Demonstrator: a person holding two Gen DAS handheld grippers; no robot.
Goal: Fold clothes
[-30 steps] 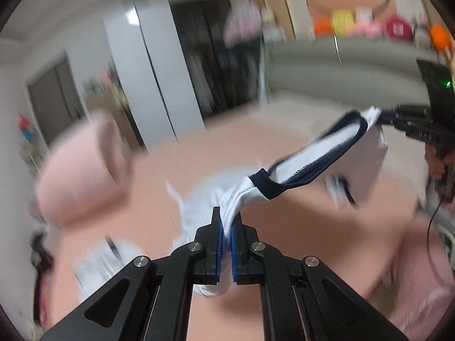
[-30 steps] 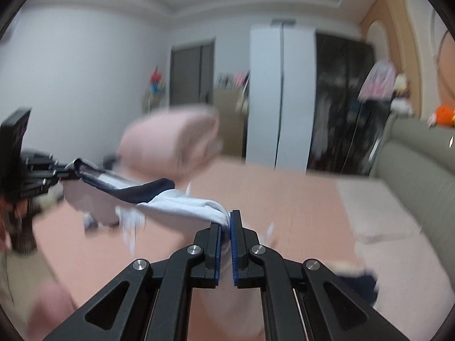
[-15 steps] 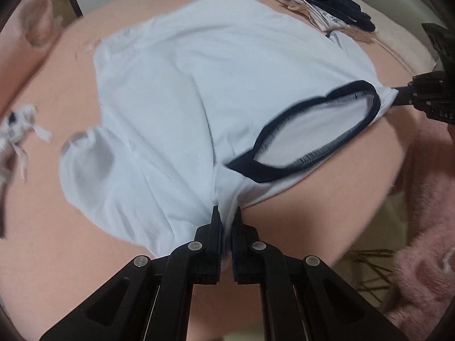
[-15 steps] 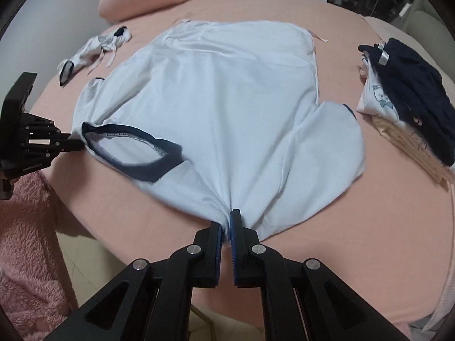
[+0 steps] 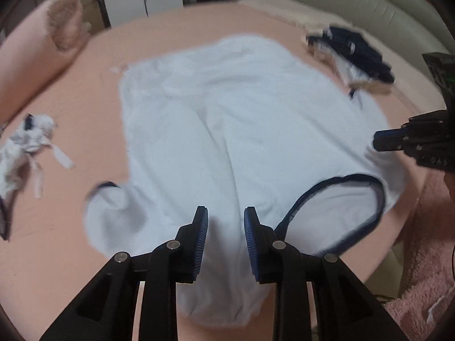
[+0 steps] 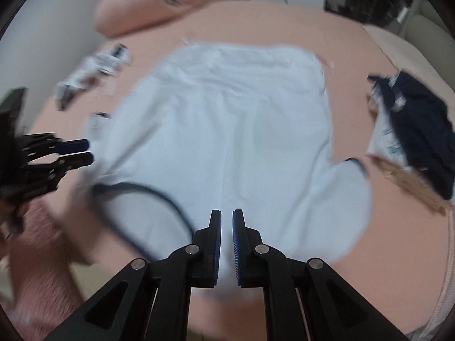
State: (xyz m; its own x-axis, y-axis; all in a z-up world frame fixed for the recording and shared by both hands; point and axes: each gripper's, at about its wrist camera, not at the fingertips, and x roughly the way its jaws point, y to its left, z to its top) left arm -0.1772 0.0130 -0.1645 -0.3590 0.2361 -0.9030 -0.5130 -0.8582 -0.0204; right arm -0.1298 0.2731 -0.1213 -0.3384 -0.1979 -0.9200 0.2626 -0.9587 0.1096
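Observation:
A pale blue T-shirt (image 5: pixel 227 128) (image 6: pixel 227 128) with a navy collar (image 5: pixel 341 213) (image 6: pixel 148 193) lies spread out on the pink bed (image 5: pixel 71 255). My left gripper (image 5: pixel 224 213) hangs over the shoulder left of the collar. Its jaws are opening, and cloth lies under the gap without being pinched. From the right wrist view, the left gripper (image 6: pixel 85 150) shows its fingers apart. My right gripper (image 6: pixel 226 216) is over the other shoulder, its jaws a narrow slit apart with cloth showing beneath. The right gripper (image 5: pixel 378 140) also shows at the shirt's right edge.
A stack of folded dark and white clothes (image 5: pixel 355 54) (image 6: pixel 412 130) sits right of the shirt. A crumpled white garment (image 5: pixel 25 145) (image 6: pixel 93 65) lies to its left. A rolled pink blanket (image 5: pixel 37 54) is at the back left, and a fluffy pink fabric (image 5: pixel 426 255) lies below the bed's near edge.
Both grippers came down with the shirt, which went from hanging in the air to lying flat on the bed. The left jaws have parted clearly. The right jaws have parted slightly.

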